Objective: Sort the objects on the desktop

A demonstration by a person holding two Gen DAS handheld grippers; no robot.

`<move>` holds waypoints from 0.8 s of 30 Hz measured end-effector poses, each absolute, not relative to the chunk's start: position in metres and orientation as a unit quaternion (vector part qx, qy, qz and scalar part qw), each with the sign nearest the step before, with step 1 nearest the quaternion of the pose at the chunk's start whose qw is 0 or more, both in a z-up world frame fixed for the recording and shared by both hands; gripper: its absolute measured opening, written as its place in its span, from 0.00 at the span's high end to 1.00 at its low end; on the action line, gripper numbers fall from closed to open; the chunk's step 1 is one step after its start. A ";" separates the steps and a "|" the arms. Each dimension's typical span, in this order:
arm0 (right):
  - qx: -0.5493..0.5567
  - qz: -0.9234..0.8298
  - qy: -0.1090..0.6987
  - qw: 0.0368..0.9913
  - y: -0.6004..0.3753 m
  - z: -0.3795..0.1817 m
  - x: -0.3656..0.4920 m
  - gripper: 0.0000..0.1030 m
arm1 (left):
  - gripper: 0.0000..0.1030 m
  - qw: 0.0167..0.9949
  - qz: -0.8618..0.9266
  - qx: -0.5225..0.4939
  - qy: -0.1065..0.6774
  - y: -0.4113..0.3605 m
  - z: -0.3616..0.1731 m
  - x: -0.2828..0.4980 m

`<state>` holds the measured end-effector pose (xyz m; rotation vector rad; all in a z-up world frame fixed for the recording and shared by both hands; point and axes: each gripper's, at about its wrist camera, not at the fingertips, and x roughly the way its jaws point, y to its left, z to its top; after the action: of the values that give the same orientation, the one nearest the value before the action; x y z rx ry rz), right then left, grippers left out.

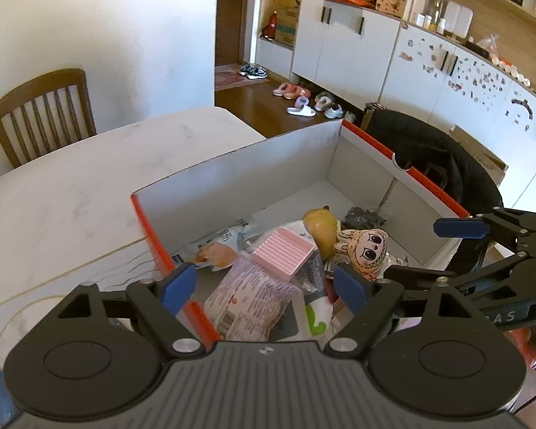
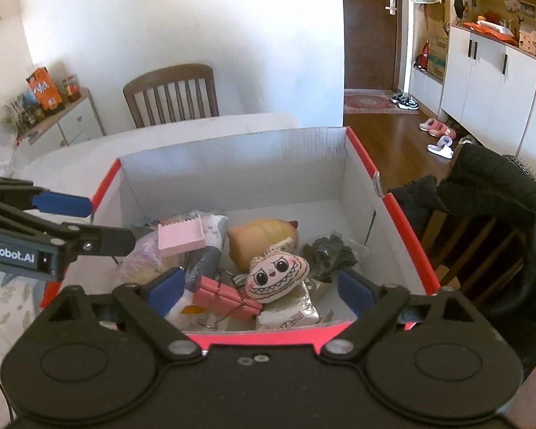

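Over the red-edged box (image 2: 393, 200), both grippers hover.
Left gripper (image 1: 264, 286) and right gripper (image 2: 264, 289) gape wide, empty; pink binder clip (image 2: 225, 296) lies slantwise.

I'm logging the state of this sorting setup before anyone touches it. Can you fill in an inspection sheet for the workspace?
Surface: white marble-look table, bare beyond the box.
Job's things: red-edged cardboard box holding a grinning plush face, pink ribbed soap dish, tan toy figure, pink binder clip, dark crinkled bag and snack packets.
Clutter: nothing seen on the table.
Grippers: left claw and right claw both open, empty, over the box.
Cables: nothing seen for certain.
Surroundings: wooden chair, black coat on a chair, white cabinets, shoes on the floor.
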<state>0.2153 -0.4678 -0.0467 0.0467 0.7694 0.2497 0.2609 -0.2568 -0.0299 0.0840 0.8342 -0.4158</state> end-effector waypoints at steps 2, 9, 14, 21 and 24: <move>0.027 0.124 0.369 0.921 -0.469 -0.045 0.211 0.06 | 0.18 0.893 -0.200 0.033 0.401 -0.253 -0.028 0.256; 0.037 0.131 0.352 0.926 -0.464 -0.039 0.199 0.03 | 0.02 0.897 -0.204 0.026 0.390 -0.241 -0.022 0.240; 0.032 0.135 0.343 0.929 -0.456 -0.033 0.189 0.02 | 0.02 0.898 -0.214 0.022 0.385 -0.235 -0.016 0.228; 0.021 0.141 0.330 0.933 -0.446 -0.025 0.175 0.02 | 0.01 0.899 -0.216 0.015 0.380 -0.225 -0.012 0.215; 0.024 0.139 0.327 0.934 -0.443 -0.021 0.170 0.02 | 0.01 0.900 -0.217 0.012 0.378 -0.220 -0.011 0.210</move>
<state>0.1700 -0.4428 -0.0208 0.0483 0.6691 0.2850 0.2104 -0.2204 -0.0110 0.0239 0.7813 -0.4495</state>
